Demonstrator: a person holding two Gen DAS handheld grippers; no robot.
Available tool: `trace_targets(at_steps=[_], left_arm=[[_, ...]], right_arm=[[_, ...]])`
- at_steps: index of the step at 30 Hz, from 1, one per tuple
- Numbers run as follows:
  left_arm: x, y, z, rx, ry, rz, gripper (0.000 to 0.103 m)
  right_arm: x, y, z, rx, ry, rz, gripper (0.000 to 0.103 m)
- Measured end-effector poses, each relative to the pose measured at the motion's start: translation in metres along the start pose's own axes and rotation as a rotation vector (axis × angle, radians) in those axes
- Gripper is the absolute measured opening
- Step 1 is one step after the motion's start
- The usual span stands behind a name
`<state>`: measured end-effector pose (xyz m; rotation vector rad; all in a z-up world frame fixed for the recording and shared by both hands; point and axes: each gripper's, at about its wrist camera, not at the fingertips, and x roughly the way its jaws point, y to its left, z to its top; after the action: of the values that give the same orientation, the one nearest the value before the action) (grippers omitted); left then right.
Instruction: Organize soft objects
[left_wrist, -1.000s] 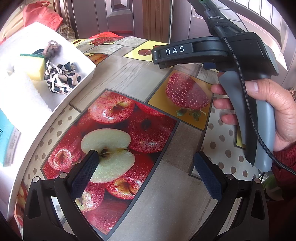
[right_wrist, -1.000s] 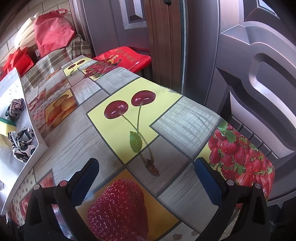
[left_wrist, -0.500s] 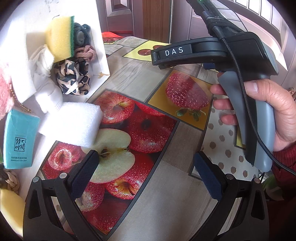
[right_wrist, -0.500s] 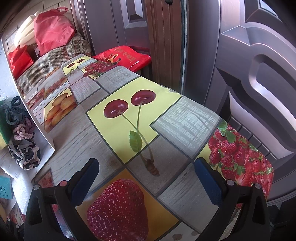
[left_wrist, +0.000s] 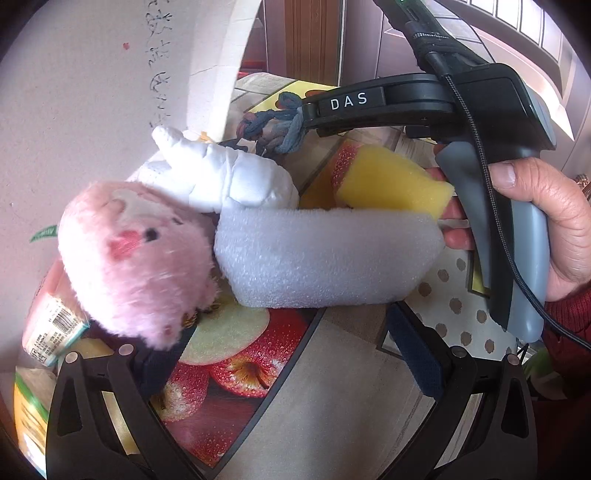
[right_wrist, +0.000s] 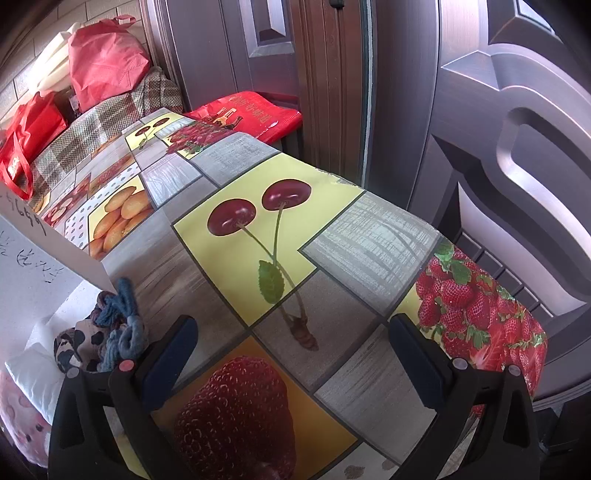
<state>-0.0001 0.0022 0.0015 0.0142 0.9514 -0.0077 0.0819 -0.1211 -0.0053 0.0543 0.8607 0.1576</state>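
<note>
A white box (left_wrist: 110, 74) is tipped up at the left, and soft things spill from it onto the fruit-print table (left_wrist: 332, 398). In the left wrist view these are a pink plush toy (left_wrist: 136, 258), a white foam block (left_wrist: 325, 254), a yellow sponge (left_wrist: 395, 181), a white cloth bundle (left_wrist: 229, 173) and a blue knotted rope (left_wrist: 273, 125). My left gripper (left_wrist: 291, 358) is open just below the foam, holding nothing, and the plush overlaps its left finger. My right gripper (right_wrist: 295, 354) is open over bare table, with the blue rope (right_wrist: 118, 317) and a leopard scrunchie (right_wrist: 74, 347) at its left.
A hand (left_wrist: 546, 221) holds the right gripper's handle at the right of the left wrist view. A tissue pack (left_wrist: 51, 328) lies under the plush. Red bags (right_wrist: 103, 62) sit beyond the table's far end. A door (right_wrist: 498, 147) stands close to the right edge.
The white box has tipped over from lying flat. Its soft contents have tumbled out in front of the left gripper. Both grippers have stayed in place and open.
</note>
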Motion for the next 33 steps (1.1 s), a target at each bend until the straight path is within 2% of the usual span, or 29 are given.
trace_targets(at_steps=[33], left_arm=[[0.0000,0.0001,0.0001,0.000,0.000,0.000,0.102]], right_arm=[[-0.0022,0.0006,0.0017,0.007,-0.003,0.015,0.103]])
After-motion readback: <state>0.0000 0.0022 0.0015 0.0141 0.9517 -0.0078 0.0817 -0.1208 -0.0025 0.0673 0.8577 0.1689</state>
